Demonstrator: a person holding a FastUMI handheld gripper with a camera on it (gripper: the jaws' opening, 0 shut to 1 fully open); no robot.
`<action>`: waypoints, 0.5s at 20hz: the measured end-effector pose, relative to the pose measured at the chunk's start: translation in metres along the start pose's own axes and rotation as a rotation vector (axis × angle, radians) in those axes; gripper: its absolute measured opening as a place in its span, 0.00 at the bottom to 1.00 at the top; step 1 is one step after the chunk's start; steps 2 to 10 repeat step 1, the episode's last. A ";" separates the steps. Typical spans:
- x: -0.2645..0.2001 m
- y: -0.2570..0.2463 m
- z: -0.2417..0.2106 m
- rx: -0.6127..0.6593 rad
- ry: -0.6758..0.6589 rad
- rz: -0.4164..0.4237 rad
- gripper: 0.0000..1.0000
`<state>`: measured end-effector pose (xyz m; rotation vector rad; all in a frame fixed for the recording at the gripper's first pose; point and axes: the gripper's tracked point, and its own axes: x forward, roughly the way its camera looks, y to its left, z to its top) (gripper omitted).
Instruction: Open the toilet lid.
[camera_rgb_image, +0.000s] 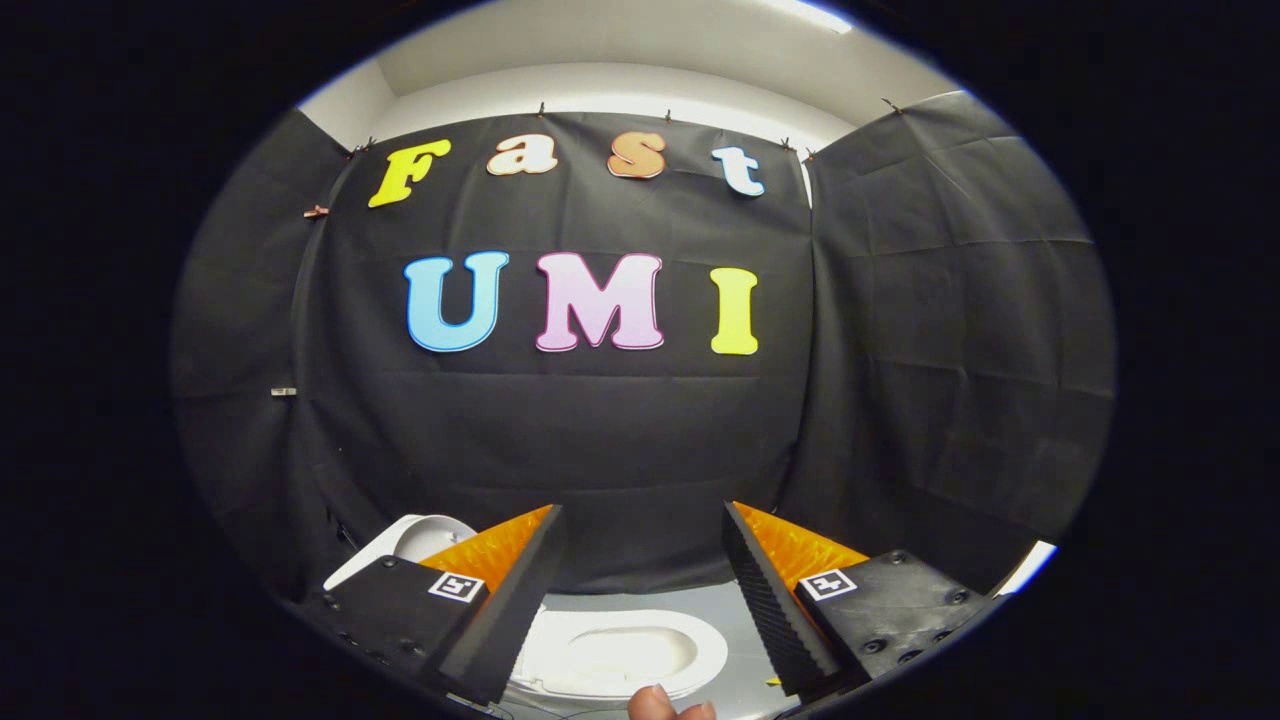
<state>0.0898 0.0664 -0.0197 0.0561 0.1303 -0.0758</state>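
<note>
Tongs (642, 508) hung high over the toilet with their two fingers spread wide apart and nothing between them but air, the booth's dark cloth wall beyond.

Farthest left, behind the left finger, a white rounded piece (425, 540) rose up. It looked like the toilet lid tipped back, though the finger hid where it joined, so I could not be sure. Below and between the fingers lay the white toilet seat (700, 655), its ring flat and the bowl's hollow open to view. Just nearer than the seat, a person's fingertip (662, 704) showed.

By my reading, the lid no longer covered the seat, which is how the task wants it; whether it was fully leaned back and at rest I could not tell. To do this stage well, the spread fingers would need to stay clear of the raised piece, so that nothing nudged it forward onto the seat.

As for writing, no brand could be made out on the toilet. Each finger's mount bore a small square coded tag (456, 586), not lettering.
</note>
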 end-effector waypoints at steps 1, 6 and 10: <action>0.001 -0.006 0.000 -0.001 -0.002 -0.008 0.98; 0.001 -0.006 0.000 -0.001 -0.002 -0.008 0.98; 0.001 -0.006 0.000 -0.001 -0.002 -0.008 0.98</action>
